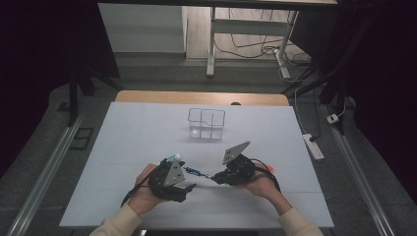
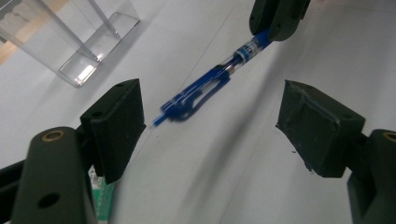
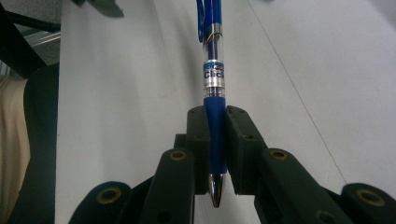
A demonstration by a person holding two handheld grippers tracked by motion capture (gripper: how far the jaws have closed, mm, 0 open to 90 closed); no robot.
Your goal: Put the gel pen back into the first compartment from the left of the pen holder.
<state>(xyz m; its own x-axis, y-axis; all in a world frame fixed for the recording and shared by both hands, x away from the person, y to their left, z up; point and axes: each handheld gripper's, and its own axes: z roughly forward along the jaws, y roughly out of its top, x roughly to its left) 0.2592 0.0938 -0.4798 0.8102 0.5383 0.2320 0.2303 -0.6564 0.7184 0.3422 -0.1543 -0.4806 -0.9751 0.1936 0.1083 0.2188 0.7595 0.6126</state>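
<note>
Now my right gripper's [image 3: 217, 140] fingers clamp the blue pen [image 3: 214, 79]; my left gripper [image 2: 219, 121] gapes empty, and should close on its clip end.

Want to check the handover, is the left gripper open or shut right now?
Open. The left gripper has its jaws spread wide apart, with the blue pen ahead of them, untouched, held by the right gripper.

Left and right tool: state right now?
Left tool: open, nothing between its pads; the blue pen lies just ahead of it.
Right tool: closed on the blue pen's grip.
</note>
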